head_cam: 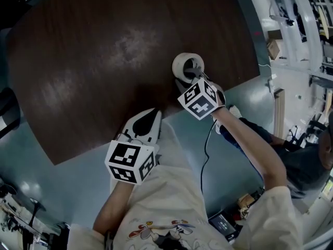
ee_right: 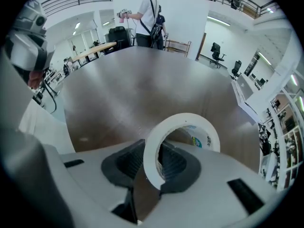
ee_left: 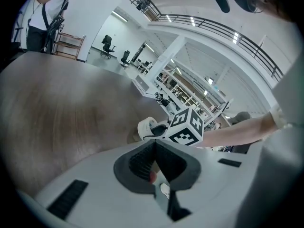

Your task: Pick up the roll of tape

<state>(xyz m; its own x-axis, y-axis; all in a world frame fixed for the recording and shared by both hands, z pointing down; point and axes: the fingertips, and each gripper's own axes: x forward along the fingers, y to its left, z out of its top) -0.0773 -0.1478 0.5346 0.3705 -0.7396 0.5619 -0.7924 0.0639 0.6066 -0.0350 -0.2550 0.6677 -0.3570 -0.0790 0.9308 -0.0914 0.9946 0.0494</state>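
While left gripper [head_cam: 151, 117] hangs at near edge of table [head_cam: 93, 61], jaws pressed together on nothing, right gripper [head_cam: 193, 75] is on roll of tape [ee_right: 151, 156]: pads clamped across ring's wall, one jaw inside hole. Roll on edge, tilted, near table's right rim. Clear of tabletop? Cannot tell.

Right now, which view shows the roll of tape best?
Right gripper view: the roll of tape fills the centre, its wall gripped in the right hand-held gripper. Head view shows it small, partly behind that gripper. Left gripper view: small, distant, also partly hidden.
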